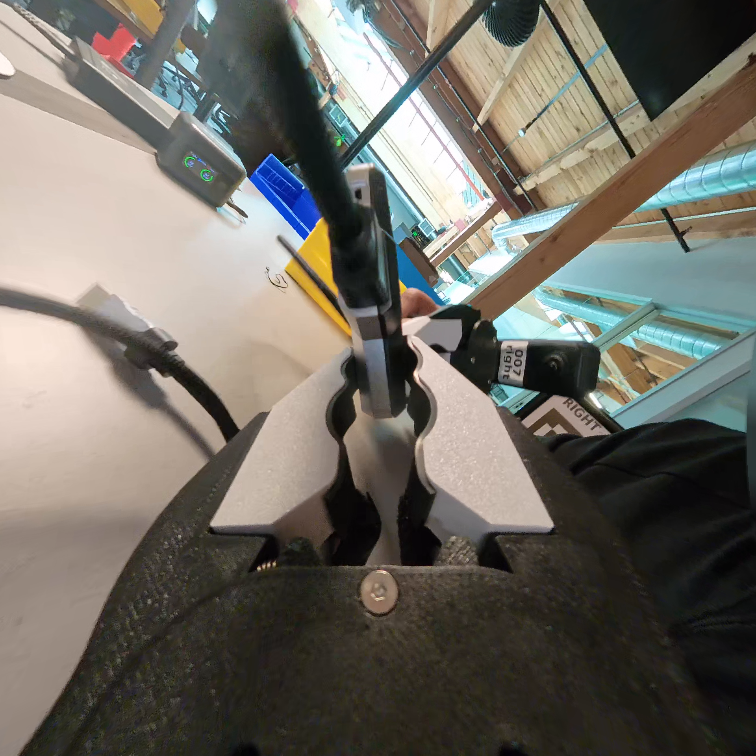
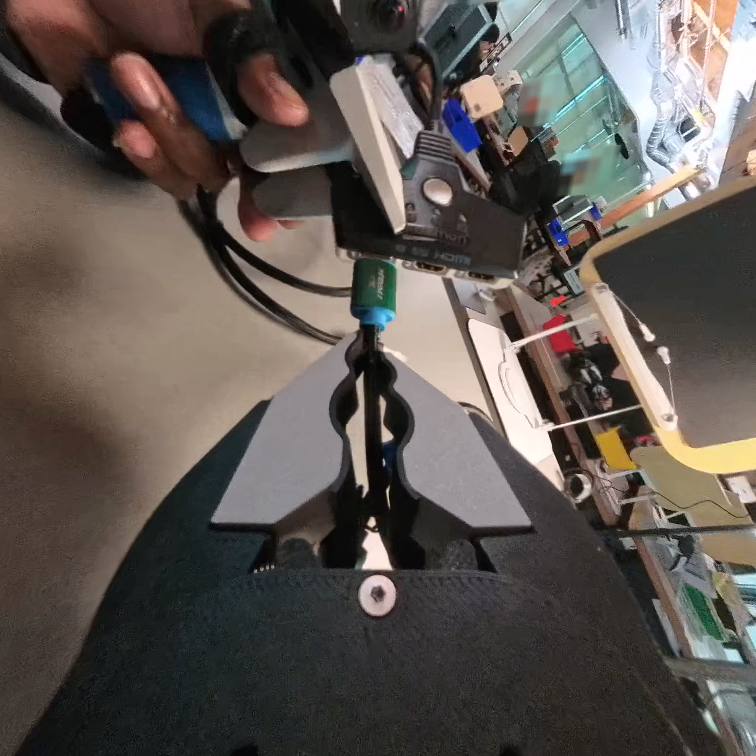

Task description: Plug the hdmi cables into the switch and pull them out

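Note:
My left gripper (image 1: 382,360) is shut on the HDMI switch (image 1: 378,368), a thin grey and black box held edge-on above the white table (image 1: 102,212). A thick black cable (image 1: 311,122) rises from the switch's far end. In the right wrist view the switch (image 2: 433,221) is black with a silver button. My right gripper (image 2: 372,352) is shut on a thin black HDMI cable (image 2: 373,409) just behind its green and blue plug (image 2: 374,288). The plug's front end sits in the switch's leftmost port. A second braided cable with a grey plug (image 1: 122,323) lies loose on the table.
A black box with green lights (image 1: 200,167) sits at the table's far edge. Blue (image 1: 286,192) and yellow (image 1: 313,262) bins stand beyond it. Two open ports (image 2: 429,268) lie right of the plug. A chair (image 2: 675,311) is at the right. Across from one pair of fingers to the other is roughly 5 cm.

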Demonstrator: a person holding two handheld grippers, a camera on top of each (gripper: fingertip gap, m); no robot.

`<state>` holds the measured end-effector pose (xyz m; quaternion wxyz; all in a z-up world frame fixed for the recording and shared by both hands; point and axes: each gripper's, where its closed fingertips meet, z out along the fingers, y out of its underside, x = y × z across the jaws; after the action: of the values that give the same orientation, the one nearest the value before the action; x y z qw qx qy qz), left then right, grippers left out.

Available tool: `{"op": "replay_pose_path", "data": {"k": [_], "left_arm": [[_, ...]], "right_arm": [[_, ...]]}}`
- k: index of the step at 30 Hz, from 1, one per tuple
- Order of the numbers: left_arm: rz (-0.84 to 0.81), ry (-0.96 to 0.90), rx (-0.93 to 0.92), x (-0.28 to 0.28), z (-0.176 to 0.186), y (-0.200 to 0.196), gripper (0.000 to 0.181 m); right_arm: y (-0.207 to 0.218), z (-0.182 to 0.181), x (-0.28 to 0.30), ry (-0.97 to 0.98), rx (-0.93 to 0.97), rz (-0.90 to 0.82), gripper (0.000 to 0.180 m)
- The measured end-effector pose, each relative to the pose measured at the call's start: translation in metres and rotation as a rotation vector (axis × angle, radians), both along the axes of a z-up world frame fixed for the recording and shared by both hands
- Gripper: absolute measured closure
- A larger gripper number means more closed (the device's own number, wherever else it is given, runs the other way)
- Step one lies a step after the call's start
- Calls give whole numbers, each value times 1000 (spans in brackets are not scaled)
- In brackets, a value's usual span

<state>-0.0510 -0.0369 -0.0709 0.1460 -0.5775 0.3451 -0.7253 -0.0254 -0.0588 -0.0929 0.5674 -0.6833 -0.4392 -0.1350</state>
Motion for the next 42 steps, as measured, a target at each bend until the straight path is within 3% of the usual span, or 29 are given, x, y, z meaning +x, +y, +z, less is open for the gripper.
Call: {"op": "replay_pose_path", "data": {"k": [3,6,10,14,17,20,24,29,32,34,36,42], "left_arm": [[-2,-8,-18,0,0,1,161],[-9,16,-38,-1,-7,3,161],[-28,24,-18,1,-9,0,161],[-35,35,3,5,-11,-4,160],[-45,31,-17,2,-11,-2,160],[-46,42,0,4,-12,-4,160],[-65,27,-27,1,-10,-4,160],[-79,33,5,3,-10,-10,160],[-20,-9,-63,-6,-3,10,159],[60,-50,-118,-22,6,43,161],[70,-75,-97,-32,15,54,161],[21,75,23,-17,-11,33,160]], "right_arm": [[-10,-13,-21,-1,-67,86,173],[1,-9,-1,-30,-27,8,173],[-9,-21,-13,-20,-96,86,173],[-5,-16,4,18,-111,37,174],[-16,-25,-18,27,-174,131,172],[-8,-17,4,14,-128,66,174],[-19,-21,-16,36,-172,141,172],[-15,-17,-2,38,-149,100,174],[-12,-19,12,-69,-116,25,174],[-5,-4,46,5,-71,-92,174],[-11,3,40,106,-77,-20,174],[-34,-53,7,46,-398,105,174]]}}
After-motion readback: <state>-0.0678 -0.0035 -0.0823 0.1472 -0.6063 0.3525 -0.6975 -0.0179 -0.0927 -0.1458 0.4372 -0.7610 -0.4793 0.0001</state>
